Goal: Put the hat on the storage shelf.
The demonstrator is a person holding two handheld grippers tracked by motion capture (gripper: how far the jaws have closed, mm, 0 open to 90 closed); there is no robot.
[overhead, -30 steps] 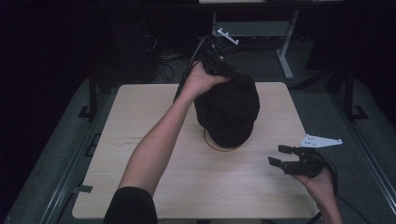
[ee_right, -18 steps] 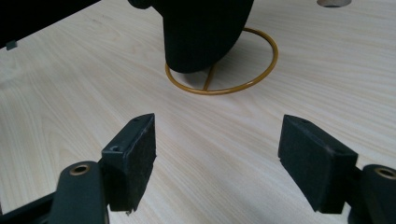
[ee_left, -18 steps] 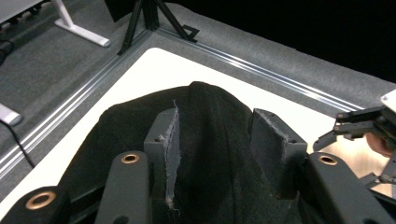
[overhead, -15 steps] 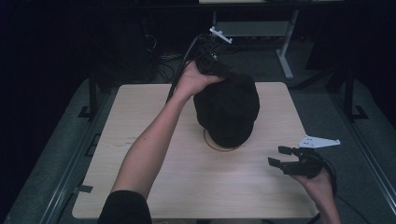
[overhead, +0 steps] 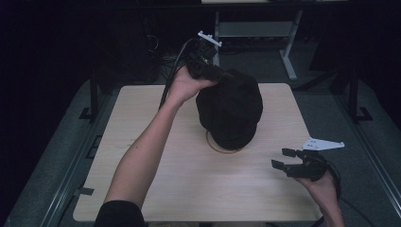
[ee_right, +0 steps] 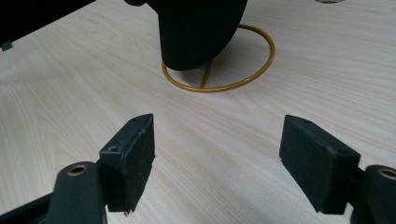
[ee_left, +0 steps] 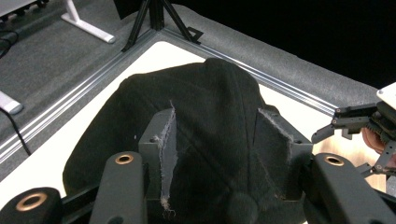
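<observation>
A pale wooden table top with rounded corners (overhead: 156, 189) fills the middle of the high view, set in a dark room with grey floor around it. At the centre of that view, slightly above the middle, a black fabric cap (overhead: 230, 111) sits draped over a stand whose yellow wire ring base (overhead: 222, 149) rests flat on the wood just below the cap; in the right gripper view the same ring (ee_right: 243, 77) lies in the upper middle of the frame with the cap's lower edge hanging over it. A bare left forearm runs from the bottom left up to the cap's upper left edge, where the left gripper (overhead: 210, 71) meets the cloth. In the left gripper view its jaws stand either side of the cap's dark crown (ee_left: 210, 121); they have just been opening, with the fabric between them, and the pads look slack on it rather than pinching. At the lower right of the high view the right gripper (overhead: 286, 158) hovers above bare wood, well apart from the cap, its jaws spread wide with nothing between them.
</observation>
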